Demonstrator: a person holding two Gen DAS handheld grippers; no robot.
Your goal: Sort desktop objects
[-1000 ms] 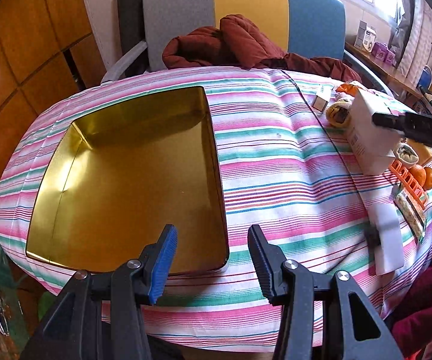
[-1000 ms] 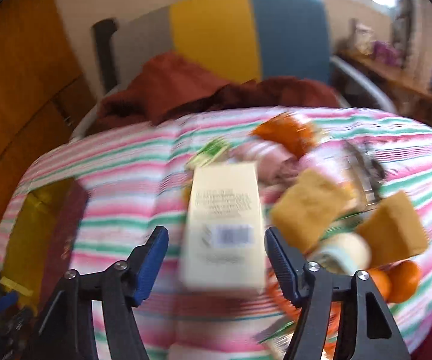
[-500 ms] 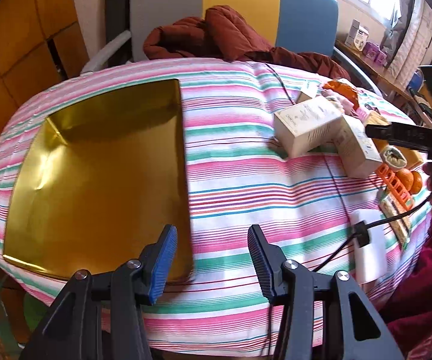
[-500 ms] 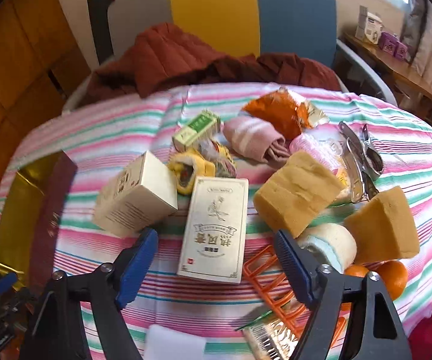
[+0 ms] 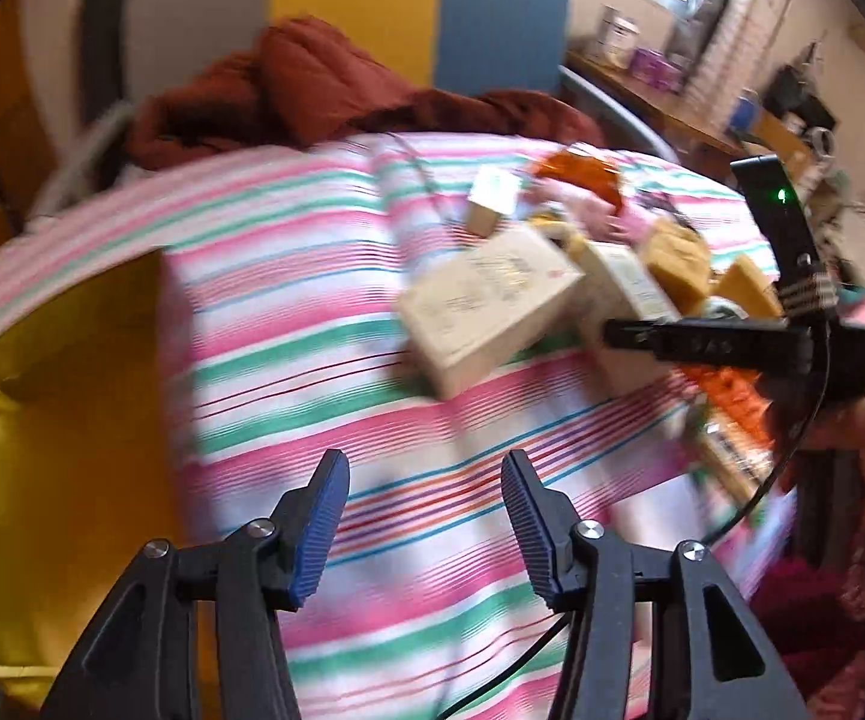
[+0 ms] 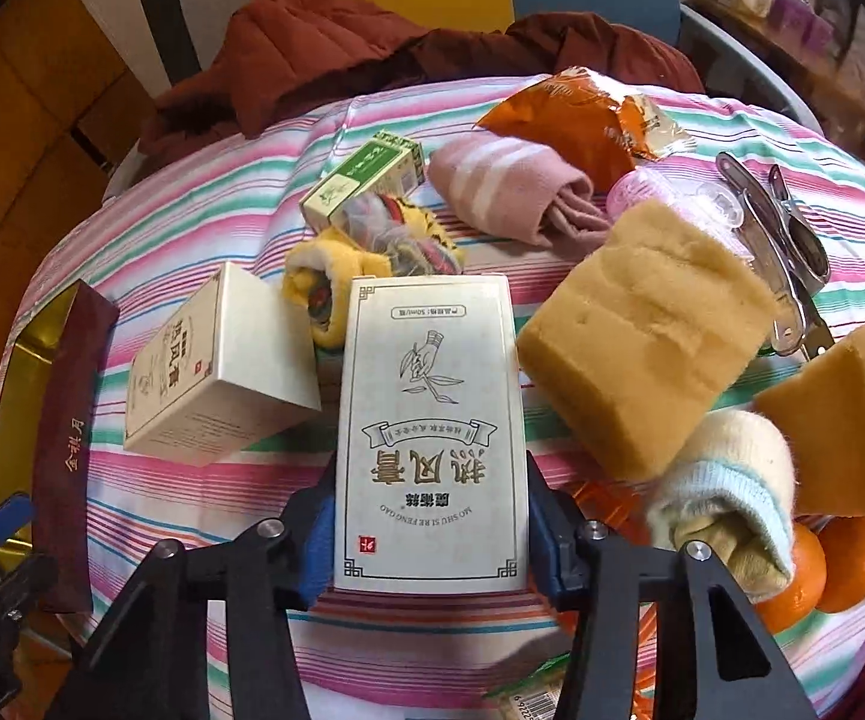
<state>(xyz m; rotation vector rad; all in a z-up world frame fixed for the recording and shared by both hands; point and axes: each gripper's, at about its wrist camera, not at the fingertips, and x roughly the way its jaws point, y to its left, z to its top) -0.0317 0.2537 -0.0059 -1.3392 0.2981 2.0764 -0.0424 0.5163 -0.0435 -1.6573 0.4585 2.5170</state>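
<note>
A flat white box with printed characters (image 6: 429,408) lies on the striped tablecloth. My right gripper (image 6: 429,534) straddles its near end, jaws closing, with both blue pads against the box's sides. A second white box (image 6: 216,372) lies tilted just left of it and shows blurred in the left wrist view (image 5: 486,312). My left gripper (image 5: 426,522) hovers over bare cloth with nothing between its jaws, which are opening. The gold tin tray (image 5: 60,420) lies to its left. The right gripper (image 5: 702,339) also shows there from the side.
Around the flat box lie two yellow sponges (image 6: 642,342), oranges (image 6: 846,558), a pale rolled sock (image 6: 726,492), a pink sock (image 6: 510,192), an orange snack bag (image 6: 570,114), a green box (image 6: 366,174) and metal tools (image 6: 780,240). A maroon lid (image 6: 69,438) leans on the tray. A chair with a red jacket (image 6: 324,54) stands behind.
My left gripper swung right, away from the gold tray toward the boxes, and its jaws widened. My right gripper came down over the flat white box and closed in on its sides.
</note>
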